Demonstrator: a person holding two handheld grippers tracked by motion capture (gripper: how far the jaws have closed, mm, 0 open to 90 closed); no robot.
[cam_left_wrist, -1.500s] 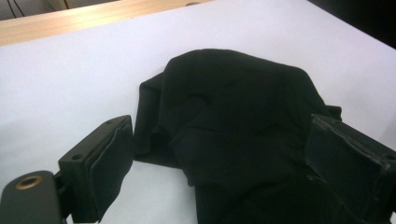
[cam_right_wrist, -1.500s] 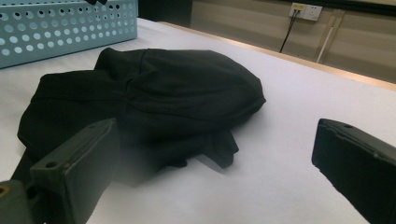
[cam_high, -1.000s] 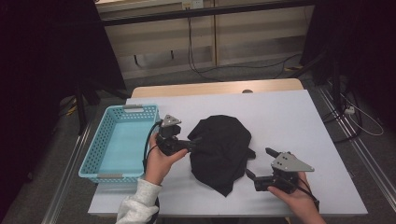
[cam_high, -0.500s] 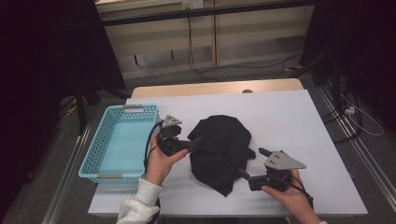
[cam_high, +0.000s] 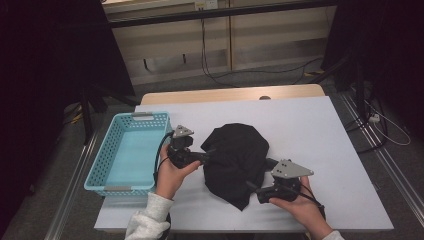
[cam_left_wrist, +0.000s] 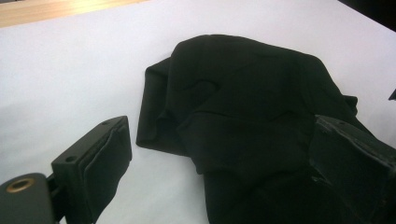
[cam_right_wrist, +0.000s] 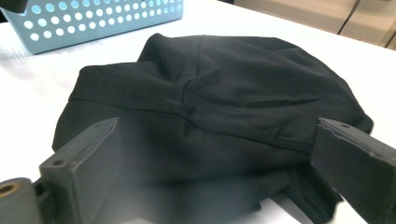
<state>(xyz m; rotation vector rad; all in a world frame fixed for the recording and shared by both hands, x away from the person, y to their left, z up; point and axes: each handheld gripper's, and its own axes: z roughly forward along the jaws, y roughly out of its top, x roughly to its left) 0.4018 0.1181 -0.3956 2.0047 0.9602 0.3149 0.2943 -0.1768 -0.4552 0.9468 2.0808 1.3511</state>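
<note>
A black garment (cam_high: 235, 162) lies crumpled mid-table, its long axis running far to near, tapering to a point at the near edge. No label or writing can be read. The left gripper (cam_high: 206, 157) and right gripper (cam_high: 253, 187) flank it, jaws spread wide.

Even overhead light leaves the white worktop (cam_high: 310, 130) bright and the surrounding room dim; the black cloth (cam_high: 235, 160) reads as a near-featureless dark mass. Soft shadows lie under its folds. In the right gripper view, the near foreground between the jaws is blurred; the basket (cam_right_wrist: 102, 18) appears soft
</note>
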